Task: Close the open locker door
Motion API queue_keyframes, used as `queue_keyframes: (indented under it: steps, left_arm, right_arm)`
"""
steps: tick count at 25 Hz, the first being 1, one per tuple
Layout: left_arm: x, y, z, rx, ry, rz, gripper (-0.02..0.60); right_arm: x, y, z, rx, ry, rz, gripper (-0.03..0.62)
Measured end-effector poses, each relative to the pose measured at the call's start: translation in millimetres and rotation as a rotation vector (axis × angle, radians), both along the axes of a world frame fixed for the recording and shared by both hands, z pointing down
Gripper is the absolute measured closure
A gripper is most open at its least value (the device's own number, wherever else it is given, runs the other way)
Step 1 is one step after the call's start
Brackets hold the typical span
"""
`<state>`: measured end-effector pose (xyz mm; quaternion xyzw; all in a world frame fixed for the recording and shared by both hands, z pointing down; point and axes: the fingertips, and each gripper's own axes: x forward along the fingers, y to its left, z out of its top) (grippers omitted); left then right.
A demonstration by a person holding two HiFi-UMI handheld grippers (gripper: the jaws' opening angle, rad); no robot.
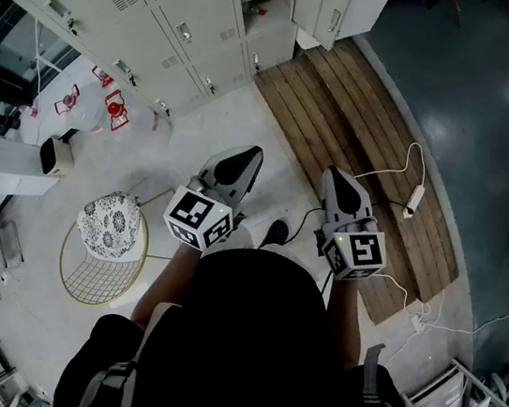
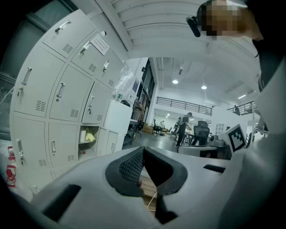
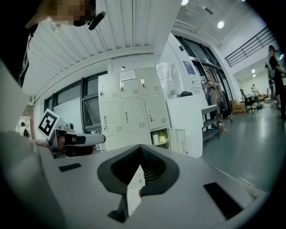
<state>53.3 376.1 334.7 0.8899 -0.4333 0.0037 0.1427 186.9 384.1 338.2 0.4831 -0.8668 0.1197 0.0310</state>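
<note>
The open locker door point(image 1: 332, 12) hangs swung out at the right end of the pale metal locker bank point(image 1: 161, 4), with a slatted wooden platform point(image 1: 359, 138) on the floor before the bank. Only the head view shows the white power strip point(image 1: 413, 201) and the round wire basket point(image 1: 102, 270) out from the bank. The left gripper point(image 1: 254, 156) and right gripper point(image 1: 333, 174), well apart from the bank, each have jaws pressed together, empty.

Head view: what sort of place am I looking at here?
Probably a big open workshop or lab hall, not a home: a bank of grey metal lockers, a glossy industrial floor with a power strip lying loose, and a balcony railing in the left gripper view.
</note>
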Motion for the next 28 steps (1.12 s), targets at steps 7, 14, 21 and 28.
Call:
queue_keyframes:
  steps: [7,14,21,28]
  left_arm:
    - [16,3,-4,0.018,-0.005,0.001,0.563]
    - [31,8,-2,0.007,-0.010,-0.001,0.563]
    - [21,-1,8,-0.021,-0.031,-0.020,0.563]
    - [-10,-52,15,-0.017,-0.049,-0.007,0.563]
  right_arm:
    - [20,6,-1,0.009,0.002,0.013,0.591]
    - [28,10,-4,0.014,-0.033,0.019,0.591]
    - [33,-9,17,-0.051,-0.059,0.027,0.591]
    - [6,-59,19,-0.055,-0.036,0.032,0.591]
